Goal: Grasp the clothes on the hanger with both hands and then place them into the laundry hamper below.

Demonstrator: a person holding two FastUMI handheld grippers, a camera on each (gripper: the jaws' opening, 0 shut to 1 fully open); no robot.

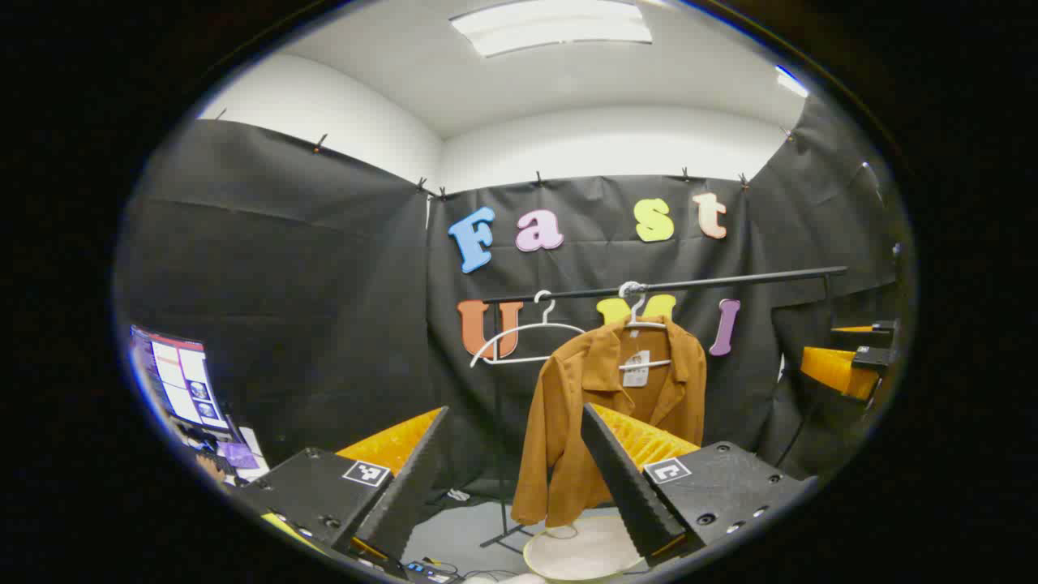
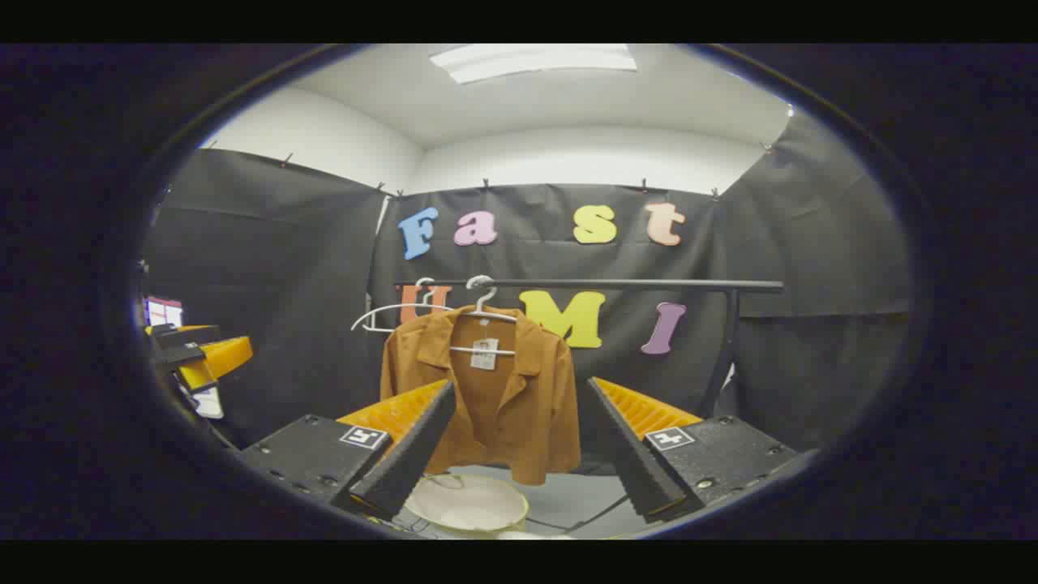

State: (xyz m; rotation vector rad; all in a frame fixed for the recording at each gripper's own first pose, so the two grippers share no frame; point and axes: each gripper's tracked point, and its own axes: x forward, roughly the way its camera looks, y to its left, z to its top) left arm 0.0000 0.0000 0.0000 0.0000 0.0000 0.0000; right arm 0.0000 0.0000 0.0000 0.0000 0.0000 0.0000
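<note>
A rust-brown, collared cloth jacket hangs on a white wire hanger from a black horizontal metal rail, straight ahead of both pairs of tongs and well apart from them. The left tongs stand wide open and hold nothing; in the left gripper view the jacket lies ahead and a little to the right, half hidden behind the right-hand finger. The right tongs are likewise spread wide and empty, and in the right gripper view the jacket falls almost squarely in the gap between the fingers, hanging from its hanger near the left end of the rail.

The garment's long axis runs straight down from the rail, its shoulders spread along the rail's line. Below its hem, on the grey floor, sits a pale round laundry hamper, seen also in the left gripper view just under the jacket's lower edge. A second, bare white hanger hangs on the rail beside the jacket.

Neither pair looks clearly nearer. The reach appears to call for both to travel forward, the left tongs swinging slightly right, to take a shoulder each.
</note>
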